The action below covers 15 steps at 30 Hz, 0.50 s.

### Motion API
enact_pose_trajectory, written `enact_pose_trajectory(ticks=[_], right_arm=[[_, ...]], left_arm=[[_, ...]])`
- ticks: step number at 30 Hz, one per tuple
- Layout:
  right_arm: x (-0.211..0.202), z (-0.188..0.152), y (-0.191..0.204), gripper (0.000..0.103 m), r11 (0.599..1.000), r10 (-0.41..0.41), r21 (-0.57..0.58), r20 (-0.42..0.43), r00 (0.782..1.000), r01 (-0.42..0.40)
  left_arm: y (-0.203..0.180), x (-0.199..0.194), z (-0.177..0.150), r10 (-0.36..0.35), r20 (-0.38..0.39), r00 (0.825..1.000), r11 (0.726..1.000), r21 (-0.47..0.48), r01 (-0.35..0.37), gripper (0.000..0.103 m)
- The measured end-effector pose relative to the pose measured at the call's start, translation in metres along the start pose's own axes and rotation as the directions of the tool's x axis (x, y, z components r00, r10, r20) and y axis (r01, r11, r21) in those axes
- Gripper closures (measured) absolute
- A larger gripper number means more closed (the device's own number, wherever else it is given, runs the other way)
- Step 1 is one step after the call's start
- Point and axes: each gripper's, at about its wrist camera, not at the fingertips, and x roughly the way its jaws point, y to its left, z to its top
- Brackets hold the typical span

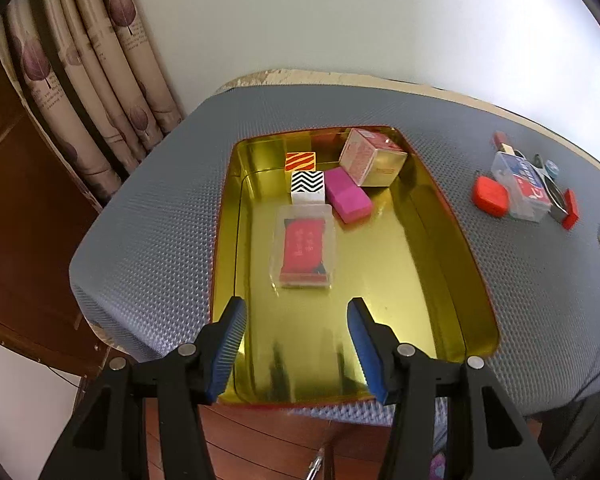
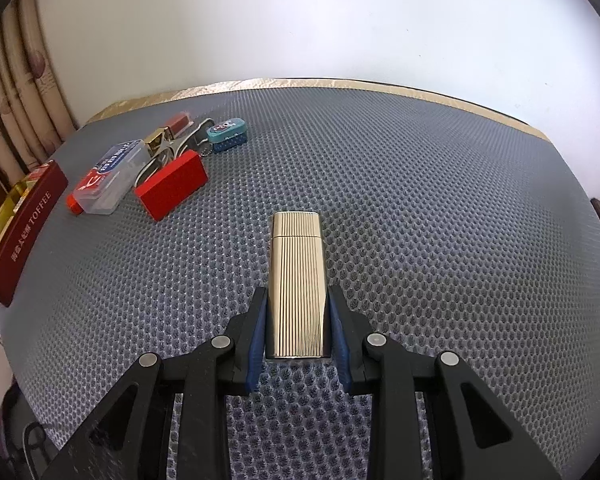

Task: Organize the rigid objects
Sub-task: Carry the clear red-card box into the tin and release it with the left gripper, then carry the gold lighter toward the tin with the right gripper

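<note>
The ribbed gold lighter (image 2: 296,284) lies flat on the gray mat (image 2: 420,200), and its near end sits right between the blue pads of the right gripper (image 2: 297,320). The pads press on both of its long sides, so the right gripper is closed on it. The lighter's cap end points away from the gripper.

Farther off, up and to the left of that gripper, is a little pile of things: a flat red box (image 2: 171,184), a clear plastic case (image 2: 110,178) and a small teal tin (image 2: 227,134). At the far left edge is the dark red side of the toffee tin (image 2: 28,216).

The left gripper (image 1: 296,336) hangs over the near part of the gold tin tray (image 1: 380,280) with its jaws wide apart and nothing in them. Just ahead of it in the tray lies a clear packet with a red card (image 1: 304,250). Beyond that are a zigzag block (image 1: 308,186), a pink block (image 1: 348,196), a striped orange block (image 1: 300,161) and a tilted pink and gold box (image 1: 370,158)
</note>
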Motion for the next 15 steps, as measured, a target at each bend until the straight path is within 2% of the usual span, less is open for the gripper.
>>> enact_pose_trajectory(ticks=[9, 15], right_arm=[[-0.004, 0.000, 0.007, 0.076, 0.998, -0.042, 0.033, -0.053, 0.998, 0.044], [-0.017, -0.001, 0.016, 0.076, 0.995, 0.002, 0.099, -0.079, 0.997, 0.005]], left_arm=[[0.011, -0.019, -0.016, -0.023, 0.045, 0.999, 0.999, -0.024, 0.024, 0.049], [0.025, -0.024, -0.017, -0.031, 0.069, 0.997, 0.997, -0.075, 0.036, 0.049]])
